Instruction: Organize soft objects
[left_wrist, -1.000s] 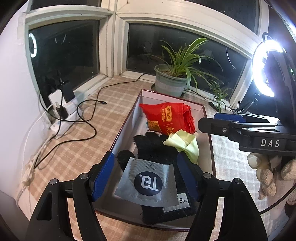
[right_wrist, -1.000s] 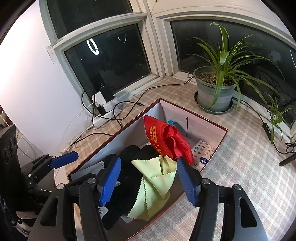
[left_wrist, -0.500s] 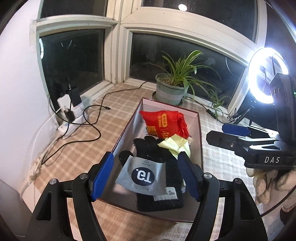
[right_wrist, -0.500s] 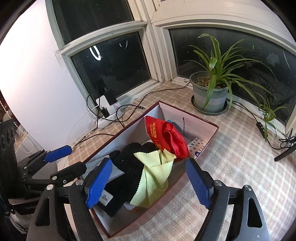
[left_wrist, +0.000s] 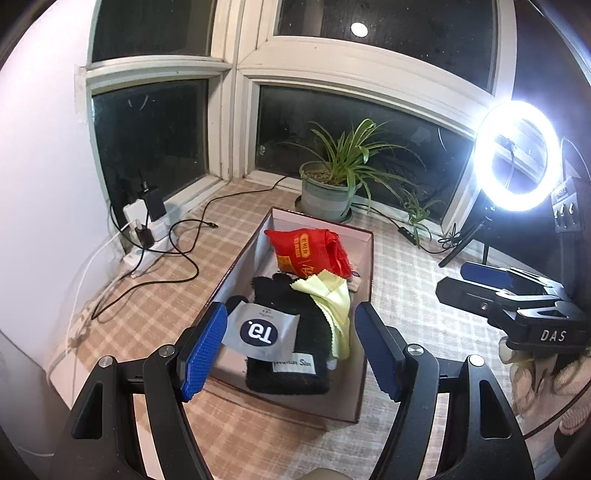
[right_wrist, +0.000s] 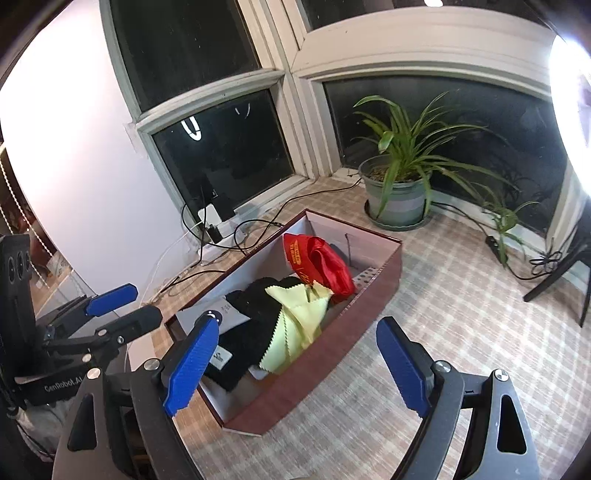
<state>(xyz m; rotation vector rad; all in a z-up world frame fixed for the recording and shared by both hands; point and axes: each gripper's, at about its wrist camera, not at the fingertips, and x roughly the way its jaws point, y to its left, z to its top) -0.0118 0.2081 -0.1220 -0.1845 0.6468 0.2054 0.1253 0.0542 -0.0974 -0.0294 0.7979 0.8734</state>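
Two grippers hung above the near end of the box (left_wrist: 364, 273), both spread wide and holding nothing. Left gripper (left_wrist: 291, 350) framed the near half of the box, right gripper (right_wrist: 299, 363) sat over the box's near right corner, seen also from the left camera off to the right side.

All soft things lay inside the box, none on the checked cloth (right_wrist: 461, 295) around it. Red bag (left_wrist: 308, 251) was bunched at the far end, probably propped against the far wall so it stood up. Black gloves (left_wrist: 291, 325) filled the middle and near part, cuffs toward the near wall, label showing. Grey pouch (left_wrist: 258, 330) lay flat on top of the gloves at the near left side. Yellow cloth (left_wrist: 332, 299) draped over the gloves along the right wall, one corner touching the red bag. A small printed item peeked from under the bag by the right wall, too hidden to name.

Stacking looked like loose dropping-in rather than folding, so things overlapped. Judged near finished: everything contained, grippers free and raised clear of the rim.

Plant pot (left_wrist: 325, 192) stood beyond the far end of the box, power strip with cables (left_wrist: 147, 236) near the left window, ring light (left_wrist: 517, 157) at right.
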